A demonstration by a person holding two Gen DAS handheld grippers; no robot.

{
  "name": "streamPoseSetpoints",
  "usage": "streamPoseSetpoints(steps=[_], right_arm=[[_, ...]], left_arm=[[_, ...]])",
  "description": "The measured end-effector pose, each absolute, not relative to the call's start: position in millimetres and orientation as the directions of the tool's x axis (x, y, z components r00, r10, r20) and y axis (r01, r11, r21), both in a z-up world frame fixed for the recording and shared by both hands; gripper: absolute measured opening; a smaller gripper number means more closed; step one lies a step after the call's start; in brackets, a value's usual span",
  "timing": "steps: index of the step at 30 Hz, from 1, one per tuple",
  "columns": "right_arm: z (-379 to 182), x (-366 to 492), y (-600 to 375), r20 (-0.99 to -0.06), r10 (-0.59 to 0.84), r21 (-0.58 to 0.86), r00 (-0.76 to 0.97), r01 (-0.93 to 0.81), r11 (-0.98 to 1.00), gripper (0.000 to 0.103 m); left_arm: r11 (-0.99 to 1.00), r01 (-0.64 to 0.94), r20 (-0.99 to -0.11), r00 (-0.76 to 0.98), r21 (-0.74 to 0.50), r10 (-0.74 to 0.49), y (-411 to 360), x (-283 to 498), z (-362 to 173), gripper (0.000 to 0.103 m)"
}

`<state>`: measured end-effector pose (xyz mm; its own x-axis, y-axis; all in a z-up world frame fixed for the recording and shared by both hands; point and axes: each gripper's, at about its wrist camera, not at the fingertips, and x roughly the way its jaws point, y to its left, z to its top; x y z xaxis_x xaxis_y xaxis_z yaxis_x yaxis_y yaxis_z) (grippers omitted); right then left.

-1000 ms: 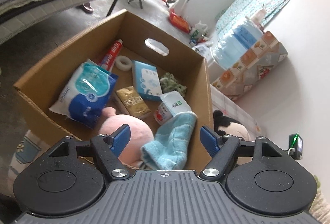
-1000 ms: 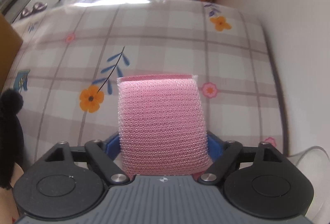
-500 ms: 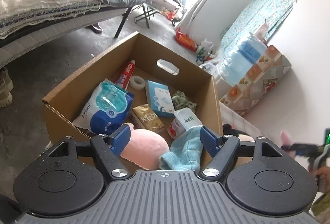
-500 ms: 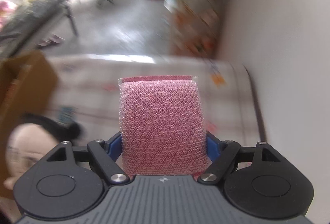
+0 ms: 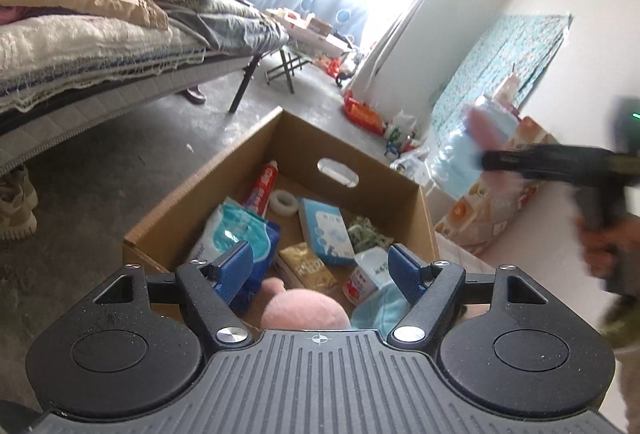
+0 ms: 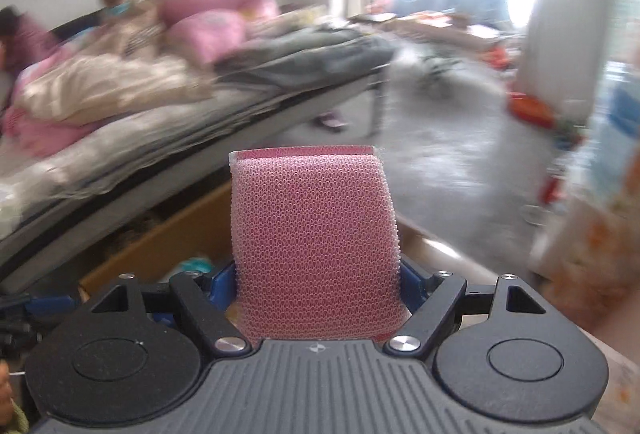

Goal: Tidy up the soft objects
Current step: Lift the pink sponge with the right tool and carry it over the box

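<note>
Left gripper (image 5: 320, 268), seen from its own wrist camera, hangs with its blue pads spread and nothing between them, above the near end of the cardboard box (image 5: 424, 218). Inside the box lie a pink plush ball (image 5: 304, 312) and a light blue cloth (image 5: 376, 310) at the near wall, with a blue wipes pack (image 5: 236, 234), a toothpaste tube (image 5: 262, 186), a roll of tape (image 5: 283, 201), a gold packet (image 5: 308, 268) and a small white tub (image 5: 366, 272) beyond. At the right of this view, blurred, the right gripper (image 5: 520, 160) comes in with something pink at its tip, held in a hand (image 5: 604, 242).

From the right wrist camera the right gripper (image 6: 316, 274) is clamped on the pink sponge (image 6: 312, 246), one pad against each side. The sponge is a thick rectangular pad wrapped in fine honeycomb mesh, standing up out of the jaws with its smooth pink top edge showing; the box's brown wall (image 6: 168, 242) lies below and to the left. Judging by looks, it should be very light, squashy and springy, not fragile, and the mesh ought to give the pads decent friction. Holding it across the narrow sides low on the body, as now, seems sound; a harder squeeze would only buckle it
</note>
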<state>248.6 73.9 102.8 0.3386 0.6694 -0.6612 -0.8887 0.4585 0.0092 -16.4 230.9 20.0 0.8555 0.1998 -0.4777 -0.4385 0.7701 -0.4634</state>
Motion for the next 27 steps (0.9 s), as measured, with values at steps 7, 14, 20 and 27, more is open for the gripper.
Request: streamPoseSetpoints(steps=[7, 14, 20, 27], right_arm=[[33.6, 292.4, 206.7, -0.83, 0.521, 0.081, 0.201, -0.88, 0.467, 0.081], [-35.8, 338.7, 250.8, -0.926, 0.338, 0.07, 0.166, -0.806, 0.588, 0.082], [-58.1, 365.8, 260.7, -0.943, 0.329, 0.174, 0.048, -0.77, 0.613, 0.082], [-73.6, 374.1, 269.3, -0.946, 0.324, 0.213, -0.014, -0.779, 0.59, 0.083]], left_arm=[[0.772, -0.435, -0.438, 0.87, -0.463, 0.228, 248.6, -22.9, 23.8, 0.076], [0.767, -0.421, -0.419, 0.881, -0.484, 0.219, 261.4, -24.3, 20.0, 0.077], [0.768, -0.413, -0.423, 0.883, -0.49, 0.205, 265.1, -22.1, 16.3, 0.077], [0.765, -0.412, -0.42, 0.884, -0.496, 0.204, 267.1, -22.3, 15.5, 0.077]])
